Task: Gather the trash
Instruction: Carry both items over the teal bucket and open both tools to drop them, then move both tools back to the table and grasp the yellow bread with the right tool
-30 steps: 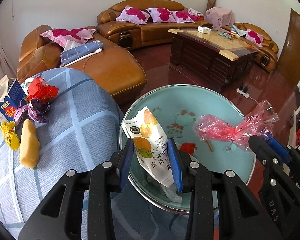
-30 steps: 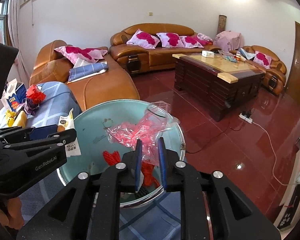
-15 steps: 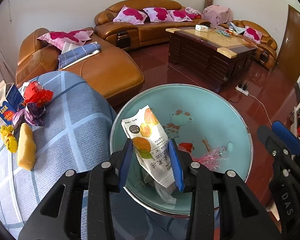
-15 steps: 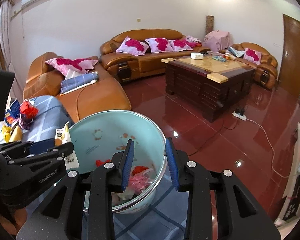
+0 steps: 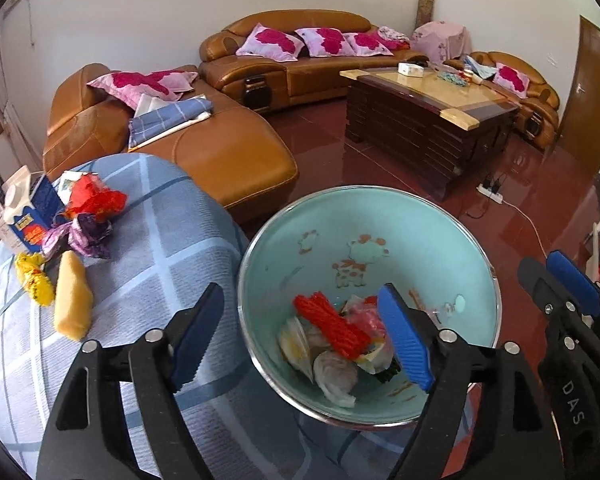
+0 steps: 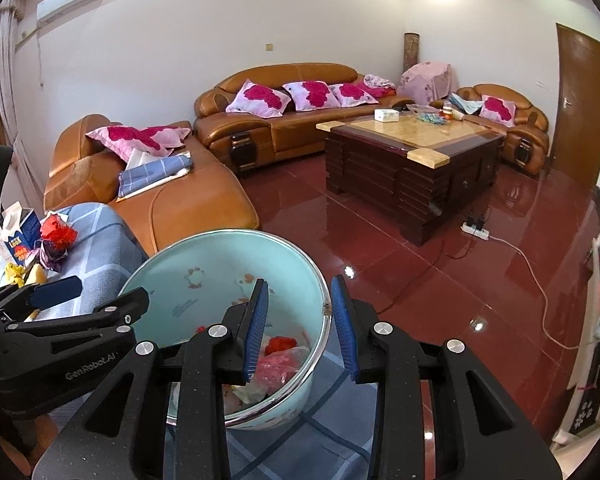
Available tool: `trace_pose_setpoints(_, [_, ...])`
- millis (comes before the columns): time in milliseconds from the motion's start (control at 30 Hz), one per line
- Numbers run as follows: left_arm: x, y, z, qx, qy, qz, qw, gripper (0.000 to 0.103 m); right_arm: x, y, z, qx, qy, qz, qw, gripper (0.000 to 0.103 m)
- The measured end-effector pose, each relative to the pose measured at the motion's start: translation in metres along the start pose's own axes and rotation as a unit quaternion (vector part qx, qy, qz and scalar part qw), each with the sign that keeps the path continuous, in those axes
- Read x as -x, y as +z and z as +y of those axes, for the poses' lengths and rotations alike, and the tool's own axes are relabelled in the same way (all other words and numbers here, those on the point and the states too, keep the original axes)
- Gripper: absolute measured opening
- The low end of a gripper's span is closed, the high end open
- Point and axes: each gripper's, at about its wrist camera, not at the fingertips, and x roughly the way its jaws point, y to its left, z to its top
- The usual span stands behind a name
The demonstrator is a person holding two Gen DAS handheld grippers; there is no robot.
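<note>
A light blue basin [image 5: 420,232] stands on the checked tablecloth [image 5: 172,240] and holds several pieces of trash, among them a red net [image 5: 332,330] and white wrappers [image 5: 336,376]. My left gripper [image 5: 300,338] is open and empty, straddling the basin's near left rim. My right gripper [image 6: 300,330] is open and empty above the basin's right rim [image 6: 324,312]; pink plastic [image 6: 276,368] lies inside below it. More trash sits at the table's left: a milk carton [image 5: 24,216], red wrapper [image 5: 94,198], purple wrapper [image 5: 84,236], yellow wrapper [image 5: 34,284] and a yellow sponge-like piece [image 5: 72,296].
Brown leather sofas [image 5: 228,152] with pink cushions stand behind the table. A dark wooden coffee table [image 5: 424,120] is on the red tiled floor [image 6: 420,264], with a power strip and cable [image 6: 476,232]. A door [image 6: 580,108] is at the right.
My left gripper opened and dropped the white snack wrapper into the basin. My right gripper opened earlier and let the pink plastic bag fall in; it has since widened.
</note>
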Motion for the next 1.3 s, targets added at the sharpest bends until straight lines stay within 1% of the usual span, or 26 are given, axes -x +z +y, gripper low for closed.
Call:
trace_pose_setpoints(67, [0.004,-0.001,0.006,0.005,0.008,-0.003,1.0,0.082,0.002,0.0,0.002,0.002,0.002,-0.002,1.0,0.033])
trace_pose_setpoints(200, [0.012,-0.003,0.021,0.013,0.023,-0.006,0.9996,0.083,0.006,0.0,0.01,0.01,0.005,-0.003,1.0,0.033])
trace_pose_setpoints(267, [0.016,-0.006,0.03,0.018,0.038,-0.009,0.9991,0.086,0.007,0.0,0.012,0.014,0.008,-0.002,1.0,0.033])
trace_pose_setpoints(333, [0.019,-0.009,0.037,0.025,0.044,-0.009,0.9987,0.087,0.009,0.0,0.018,0.019,0.01,-0.003,1.0,0.033])
trace_pose_setpoints(500, [0.024,-0.019,0.055,0.045,0.049,-0.005,0.9978,0.088,0.015,0.002,0.034,0.032,0.015,-0.004,0.999,0.034])
trace_pose_setpoints(533, [0.025,-0.021,0.059,0.048,0.049,-0.005,0.9977,0.088,0.016,0.002,0.037,0.035,0.016,-0.005,0.999,0.034])
trace_pose_setpoints(600, [0.028,-0.026,0.068,0.051,0.051,-0.004,0.9974,0.088,0.017,0.001,0.045,0.038,0.021,-0.002,0.999,0.043])
trace_pose_setpoints(667, [0.031,-0.03,0.075,0.051,0.055,-0.004,0.9972,0.088,0.017,0.0,0.052,0.039,0.027,0.002,0.999,0.047])
trace_pose_setpoints(767, [0.034,-0.042,0.092,0.057,0.063,0.003,0.9964,0.088,0.015,-0.003,0.064,0.044,0.035,0.009,0.998,0.05])
trace_pose_setpoints(933, [0.04,-0.063,0.133,0.082,0.084,0.009,0.9931,0.088,0.014,-0.007,0.093,0.064,0.054,0.02,0.996,0.05])
trace_pose_setpoints(1100, [0.048,-0.08,0.171,0.105,0.115,0.012,0.9877,0.088,0.016,-0.007,0.124,0.083,0.07,0.019,0.994,0.05])
trace_pose_setpoints(1200, [0.055,-0.088,0.196,0.119,0.138,0.01,0.9832,0.088,0.014,-0.008,0.144,0.089,0.083,0.027,0.992,0.049])
trace_pose_setpoints(1300, [0.06,-0.095,0.217,0.137,0.145,0.012,0.9798,0.088,0.013,-0.009,0.161,0.095,0.092,0.031,0.991,0.049])
